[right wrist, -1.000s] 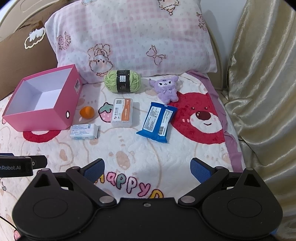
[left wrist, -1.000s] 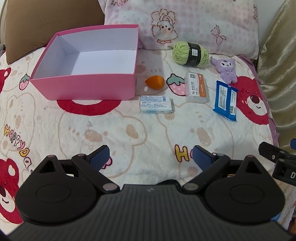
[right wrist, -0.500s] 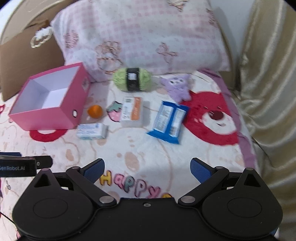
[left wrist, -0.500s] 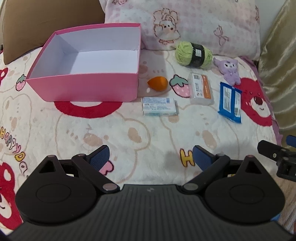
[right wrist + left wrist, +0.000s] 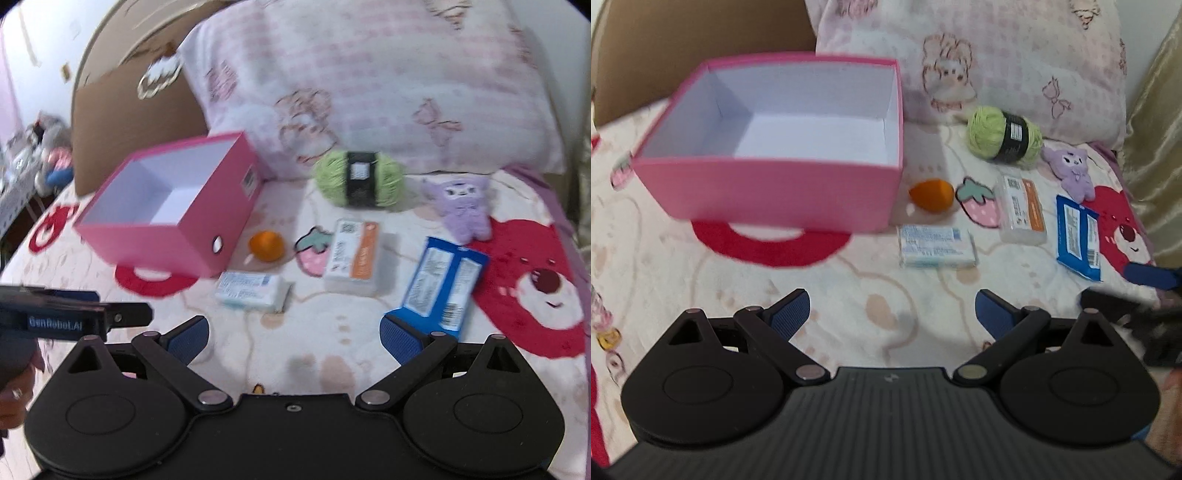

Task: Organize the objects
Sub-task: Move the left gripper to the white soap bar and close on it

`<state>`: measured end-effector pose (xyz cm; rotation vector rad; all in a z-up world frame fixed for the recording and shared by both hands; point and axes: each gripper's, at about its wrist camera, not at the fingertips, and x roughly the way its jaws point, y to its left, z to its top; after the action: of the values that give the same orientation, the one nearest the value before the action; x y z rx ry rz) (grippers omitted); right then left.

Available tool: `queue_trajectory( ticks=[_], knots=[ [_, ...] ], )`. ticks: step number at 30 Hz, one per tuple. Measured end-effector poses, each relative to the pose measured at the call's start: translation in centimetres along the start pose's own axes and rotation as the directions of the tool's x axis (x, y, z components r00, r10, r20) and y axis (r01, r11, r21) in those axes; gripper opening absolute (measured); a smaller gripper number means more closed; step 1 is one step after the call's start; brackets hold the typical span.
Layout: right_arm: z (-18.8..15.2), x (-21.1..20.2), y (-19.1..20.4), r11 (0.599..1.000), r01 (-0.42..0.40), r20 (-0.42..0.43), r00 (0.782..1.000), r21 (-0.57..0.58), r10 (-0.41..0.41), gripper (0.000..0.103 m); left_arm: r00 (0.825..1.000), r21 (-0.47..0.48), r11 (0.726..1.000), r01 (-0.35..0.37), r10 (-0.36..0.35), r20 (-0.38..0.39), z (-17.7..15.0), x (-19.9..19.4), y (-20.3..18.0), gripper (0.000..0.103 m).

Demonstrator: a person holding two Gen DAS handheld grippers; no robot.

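Two grippers are hanging over the bed, getting ready to pick things up.

The pink box (image 5: 783, 162) is sitting empty on the blanket (image 5: 849, 295), and the things are lying beside it: orange sponge (image 5: 931, 194), white pack (image 5: 936, 246), card box (image 5: 1021, 210), blue packet (image 5: 441, 284), yarn (image 5: 360, 180) and purple toy (image 5: 463, 208). A good way is taking the nearest thing first, coming straight down over it and closing softly. The left gripper (image 5: 892, 314) is wide open, holding nothing. The right gripper (image 5: 293, 338) is wide open too, holding nothing; whether one pad is touching the blue packet I cannot tell.

Home bedroom, bed with cartoon blanket (image 5: 849, 295) (bears, strawberries), pink pillow (image 5: 369, 85)
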<state>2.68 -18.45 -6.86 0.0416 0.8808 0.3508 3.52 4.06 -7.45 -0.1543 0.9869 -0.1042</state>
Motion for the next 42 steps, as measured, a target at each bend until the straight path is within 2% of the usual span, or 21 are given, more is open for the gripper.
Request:
queue_trajectory(
  ticks=[2,8,10,12,14,18,20,25,28,31,34,36,38,40,42],
  knots=[
    [-0.3,1.1,0.8,0.998,-0.039,-0.008,0.999,-0.041,0.039,0.101,1.000,0.010,1.000,0.001,-0.001,0.004,0.1,0.2,0.0,0.097],
    [-0.8,4.0,1.9,0.992,-0.108,0.006,0.994,-0.070,0.108,0.100,1.000,0.024,1.000,-0.004,0.004,-0.012,0.5,2.1,0.4,0.096],
    [-0.8,5.3,2.6,0.985,-0.099,-0.018,0.995,-0.139,0.098,0.099,1.000,0.025,1.000,0.001,-0.001,-0.006,0.6,2.8,0.5,0.095],
    [-0.9,6.7,3.5,0.968,-0.086,-0.051,0.996,-0.234,0.076,0.090,1.000,0.030,0.999,0.013,-0.013,0.013,0.8,3.5,0.6,0.095],
    [-1.2,7.9,4.0,0.954,-0.067,-0.039,0.998,-0.292,0.058,0.090,0.999,0.034,0.999,0.019,-0.020,0.030,0.8,4.2,0.7,0.095],
    [-0.6,10.3,2.6,0.973,-0.104,-0.043,0.994,-0.205,0.097,0.090,0.999,0.011,0.999,0.033,-0.033,0.032,0.9,6.2,0.7,0.094],
    [-0.7,11.2,2.2,0.974,-0.098,-0.035,0.995,-0.205,0.093,0.090,0.998,0.000,0.999,0.049,-0.049,0.029,0.9,7.1,0.8,0.094],
    [-1.4,12.6,1.7,0.979,-0.111,0.037,0.992,-0.169,0.119,0.089,0.995,0.005,0.996,0.089,-0.090,0.036,0.7,9.1,0.9,0.093],
    [-1.2,13.5,2.2,0.977,-0.113,0.028,0.992,-0.179,0.120,0.081,0.991,0.015,0.995,0.104,-0.105,0.082,0.5,9.8,0.9,0.092],
    [-1.0,13.7,2.2,0.981,-0.102,0.067,0.991,-0.166,0.114,0.079,0.987,0.013,0.993,0.119,-0.119,0.106,0.5,10.5,0.9,0.090],
    [-1.0,13.5,2.8,0.978,-0.020,0.108,0.993,-0.207,0.043,0.079,0.986,-0.012,0.991,0.137,-0.135,0.094,0.7,11.2,0.8,0.083],
    [-0.9,13.6,3.1,0.972,-0.036,0.097,0.994,-0.232,0.060,0.079,0.989,-0.009,0.991,0.133,-0.132,0.069,0.9,11.8,0.5,0.072],
    [-1.3,14.0,3.0,0.974,-0.053,0.086,0.994,-0.219,0.073,0.079,0.988,0.009,0.992,0.128,-0.128,0.084,0.8,12.0,0.3,0.070],
    [-1.7,14.6,3.2,0.968,-0.031,0.080,0.995,-0.250,0.053,0.078,0.982,0.000,0.987,0.162,-0.161,0.098,0.8,12.4,0.3,0.070],
    [-1.6,14.6,3.3,0.969,-0.026,0.093,0.994,-0.247,0.050,0.077,0.984,-0.037,0.985,0.166,-0.163,0.070,0.9,13.1,0.4,0.070]
  ],
)
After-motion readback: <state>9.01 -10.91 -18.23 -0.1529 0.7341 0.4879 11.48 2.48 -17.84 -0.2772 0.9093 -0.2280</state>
